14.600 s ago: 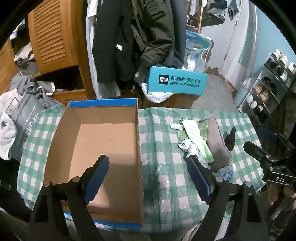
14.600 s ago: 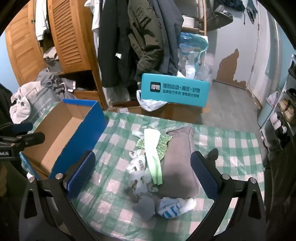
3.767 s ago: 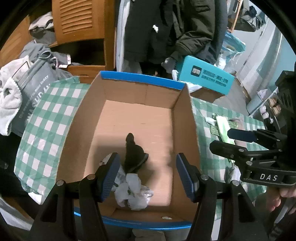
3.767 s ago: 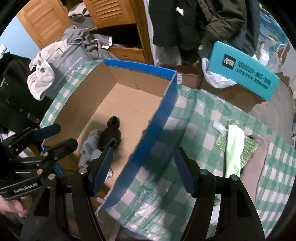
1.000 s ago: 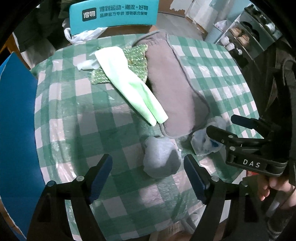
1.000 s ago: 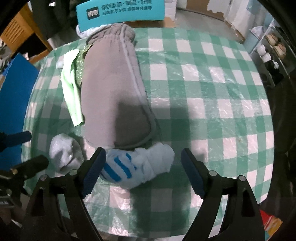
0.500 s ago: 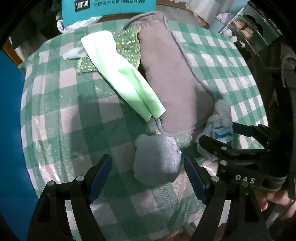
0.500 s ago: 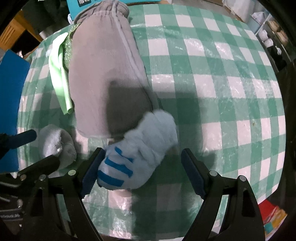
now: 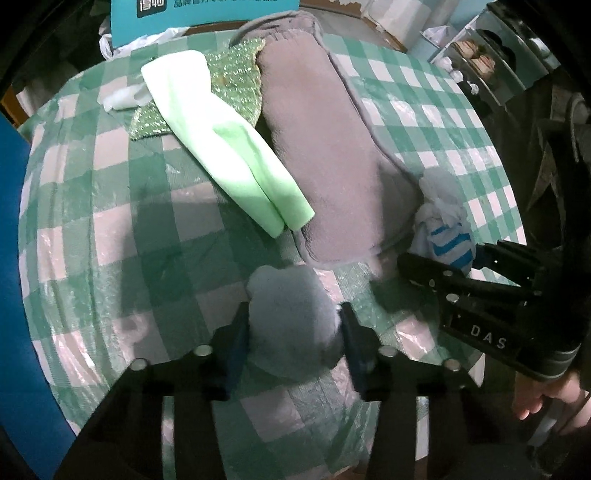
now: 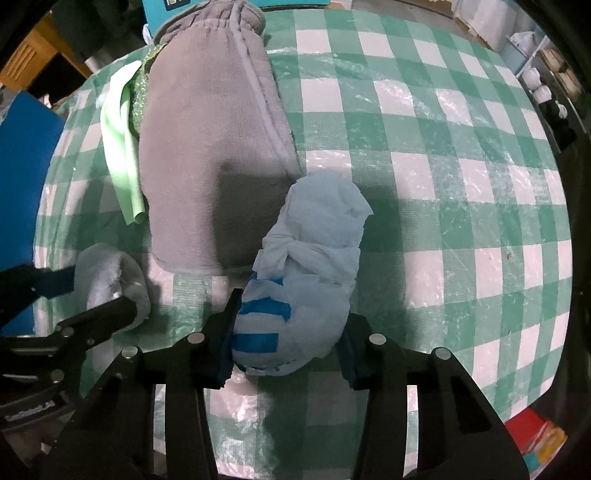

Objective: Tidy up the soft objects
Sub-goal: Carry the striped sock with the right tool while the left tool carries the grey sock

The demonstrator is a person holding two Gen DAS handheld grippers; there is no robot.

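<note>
Green-checked tablecloth (image 10: 443, 122); teal carton (image 9: 207, 7) beyond; shoe rack (image 9: 491, 62) far right.

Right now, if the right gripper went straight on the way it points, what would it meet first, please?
The blue-striped white bundle already sits between its jaws, which have just been closing; pushing on, the right gripper would likely press it into the checked tablecloth.

Black tool (image 9: 293, 325) with blue pads, silver screws; the other (image 9: 439, 254) marked "DAS", seemingly dark-sleeved.

Dim room beyond green-checked tablecloth (image 10: 424, 122); shoe rack (image 9: 491, 62) at right.
</note>
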